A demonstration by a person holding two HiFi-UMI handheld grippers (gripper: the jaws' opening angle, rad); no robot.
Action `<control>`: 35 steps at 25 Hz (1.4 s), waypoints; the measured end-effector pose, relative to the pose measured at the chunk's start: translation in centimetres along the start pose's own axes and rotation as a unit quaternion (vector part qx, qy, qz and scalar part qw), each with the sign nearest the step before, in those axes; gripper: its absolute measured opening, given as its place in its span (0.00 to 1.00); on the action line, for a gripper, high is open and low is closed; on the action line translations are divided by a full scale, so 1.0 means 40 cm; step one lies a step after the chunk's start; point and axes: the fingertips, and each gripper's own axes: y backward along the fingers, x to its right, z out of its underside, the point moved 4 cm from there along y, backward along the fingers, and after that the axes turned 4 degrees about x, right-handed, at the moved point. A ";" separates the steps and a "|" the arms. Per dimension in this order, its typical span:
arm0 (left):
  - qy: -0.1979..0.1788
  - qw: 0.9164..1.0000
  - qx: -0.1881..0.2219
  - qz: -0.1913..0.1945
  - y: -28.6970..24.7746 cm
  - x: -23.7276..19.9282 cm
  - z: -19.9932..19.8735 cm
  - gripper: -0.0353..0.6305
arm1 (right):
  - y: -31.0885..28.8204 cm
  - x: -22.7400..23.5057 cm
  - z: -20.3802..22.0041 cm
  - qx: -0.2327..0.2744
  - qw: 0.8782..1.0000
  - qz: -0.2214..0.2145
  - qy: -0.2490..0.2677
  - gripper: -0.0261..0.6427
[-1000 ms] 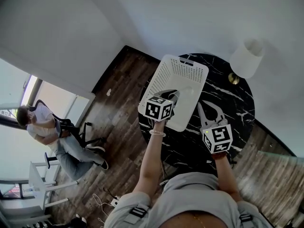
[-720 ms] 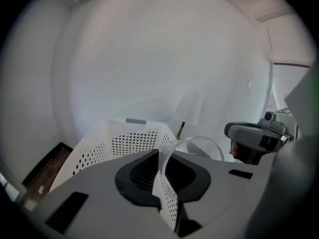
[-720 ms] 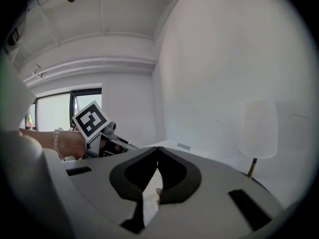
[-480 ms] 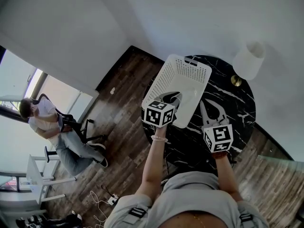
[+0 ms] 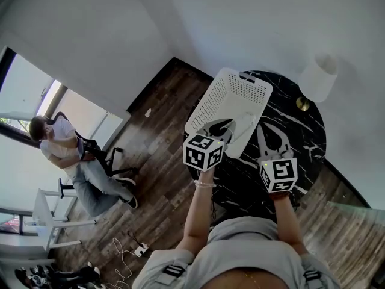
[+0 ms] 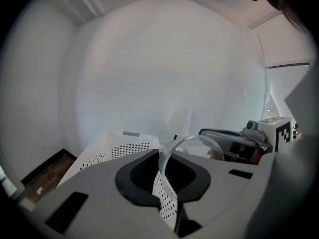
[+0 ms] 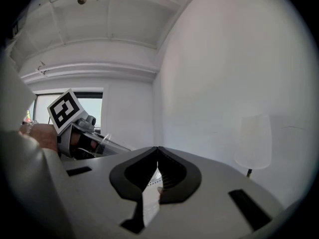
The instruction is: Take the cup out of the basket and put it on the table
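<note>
Clear cup pinched, left gripper; right gripper closed.

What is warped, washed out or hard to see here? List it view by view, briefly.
Head view: fisheye bends the walls, and the window is blown out white. Left gripper view: dark round vignette; the clear cup between the jaws nearly vanishes against the pale wall. Right gripper view: same vignette; the lamp shade barely stands out from the wall.

Home room, marble table, lamp, wood floor
</note>
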 end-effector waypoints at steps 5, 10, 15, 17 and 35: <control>-0.003 1.000 0.014 -0.012 0.040 0.025 -0.010 0.10 | 0.013 -0.012 -0.016 0.009 1.000 -0.008 0.000 0.05; -0.006 0.999 0.021 -0.027 0.065 0.051 0.000 0.10 | 0.017 -0.021 -0.015 0.009 1.000 -0.017 0.006 0.05; 0.007 0.999 0.036 -0.037 0.095 0.069 0.007 0.10 | 0.021 -0.032 -0.020 0.011 1.000 -0.022 0.009 0.06; 0.005 0.998 0.037 -0.045 0.106 0.074 0.009 0.10 | 0.022 -0.036 -0.021 0.014 1.000 -0.025 0.010 0.05; -0.002 0.996 0.052 -0.073 0.185 0.095 0.004 0.10 | 0.025 -0.061 -0.037 0.030 0.999 -0.032 0.005 0.05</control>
